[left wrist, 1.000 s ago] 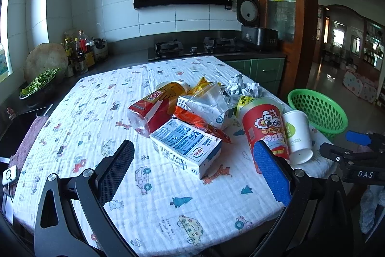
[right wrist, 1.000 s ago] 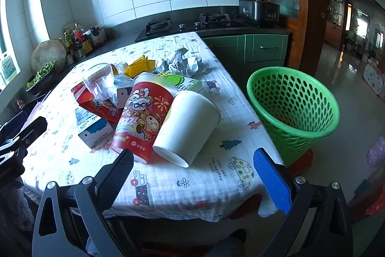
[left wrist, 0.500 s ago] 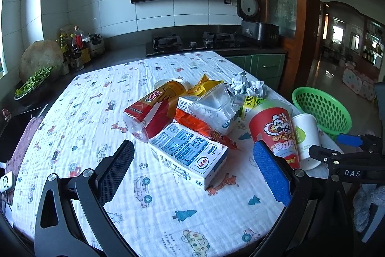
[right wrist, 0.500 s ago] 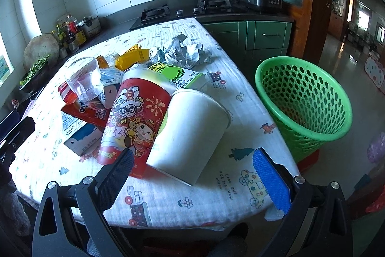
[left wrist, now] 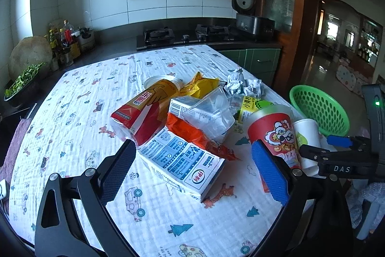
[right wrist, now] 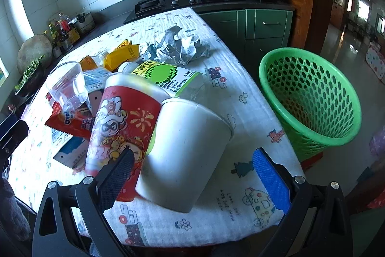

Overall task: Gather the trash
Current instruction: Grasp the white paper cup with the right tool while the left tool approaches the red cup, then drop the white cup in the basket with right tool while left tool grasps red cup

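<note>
A pile of trash lies on the cloth-covered table (left wrist: 72, 136). My left gripper (left wrist: 192, 172) is open, with a blue-and-white milk carton (left wrist: 182, 164) between its fingers. Behind it lie a red-and-yellow bottle (left wrist: 144, 110), an orange wrapper (left wrist: 195, 134), a clear plastic cup (left wrist: 211, 110) and crumpled paper (left wrist: 243, 84). My right gripper (right wrist: 192, 180) is open around a white paper cup (right wrist: 185, 153) lying on its side next to a red cartoon cup (right wrist: 120, 127). A green mesh basket (right wrist: 310, 98) stands on the floor to the right.
A green-labelled carton (right wrist: 166, 76) and a yellow pouch (right wrist: 122, 56) lie further back. The kitchen counter with a stove (left wrist: 182, 35), bottles (left wrist: 65, 42) and a rice cooker (left wrist: 250, 9) runs behind the table. The table edge is close below both grippers.
Both grippers have moved forward toward the pile. The milk carton now sits between the left fingers and the white cup between the right fingers. Both stay open.
</note>
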A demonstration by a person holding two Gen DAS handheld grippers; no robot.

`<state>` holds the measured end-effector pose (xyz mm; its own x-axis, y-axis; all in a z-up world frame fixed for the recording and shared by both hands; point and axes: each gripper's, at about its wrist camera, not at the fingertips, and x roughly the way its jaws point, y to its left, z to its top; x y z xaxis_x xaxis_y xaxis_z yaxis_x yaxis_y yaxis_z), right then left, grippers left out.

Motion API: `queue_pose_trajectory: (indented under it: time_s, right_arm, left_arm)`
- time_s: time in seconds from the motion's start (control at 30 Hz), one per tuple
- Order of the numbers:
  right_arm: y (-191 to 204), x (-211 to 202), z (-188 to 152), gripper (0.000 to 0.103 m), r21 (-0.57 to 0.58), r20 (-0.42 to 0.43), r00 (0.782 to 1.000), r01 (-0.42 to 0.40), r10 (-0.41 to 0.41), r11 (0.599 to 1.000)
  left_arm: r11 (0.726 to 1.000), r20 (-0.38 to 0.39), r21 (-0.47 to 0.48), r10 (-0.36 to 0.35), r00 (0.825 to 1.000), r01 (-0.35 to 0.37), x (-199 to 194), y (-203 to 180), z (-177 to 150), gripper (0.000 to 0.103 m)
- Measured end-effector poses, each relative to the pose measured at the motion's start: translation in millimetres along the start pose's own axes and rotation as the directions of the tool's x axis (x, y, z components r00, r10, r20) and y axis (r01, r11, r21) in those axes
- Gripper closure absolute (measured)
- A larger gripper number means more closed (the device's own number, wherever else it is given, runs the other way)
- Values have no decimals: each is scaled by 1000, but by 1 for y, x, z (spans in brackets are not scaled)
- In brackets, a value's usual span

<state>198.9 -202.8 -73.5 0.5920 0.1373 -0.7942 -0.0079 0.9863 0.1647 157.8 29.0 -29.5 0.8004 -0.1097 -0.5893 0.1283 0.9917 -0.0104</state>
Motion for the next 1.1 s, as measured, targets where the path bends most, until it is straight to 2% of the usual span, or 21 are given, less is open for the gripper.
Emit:
queue_pose_trajectory:
  time_s: [0.23,0.3,0.37,0.47,0.57,0.8,0.97,1.1]
  right_arm:
    - [-11,17,5,10,75,-75,995,-55,61,996]
    - [-15,23,5,17,117,-99,989,-101,113,988]
    - [-17,26,4,18,144,-110,983,-127,144,981]
    - [-17,27,3,26,163,-115,977,-159,179,974]
    - [-17,25,5,35,168,-107,976,-171,191,971]
    - [-25,13,1,38,142,-80,982,-160,172,977]
    - [-33,-1,2,38,106,-53,987,-148,155,983]
    - [-42,-10,5,38,95,-35,988,-147,151,985]
  left_arm:
    - [998,-30,-4,-57,998,57,12,-4,9,13]
    - [996,-49,-8,-90,995,89,17,-7,11,15]
    - [993,-69,-2,-119,990,120,22,-12,12,15]
    - [988,-99,12,-151,984,153,30,-21,12,16]
    - [981,-141,5,-193,971,196,40,-30,13,17]
    - [967,-209,1,-248,946,254,61,-50,16,19]
    - [964,-234,19,-252,939,264,71,-67,19,19]
    - [977,-219,52,-190,957,206,68,-74,19,20]
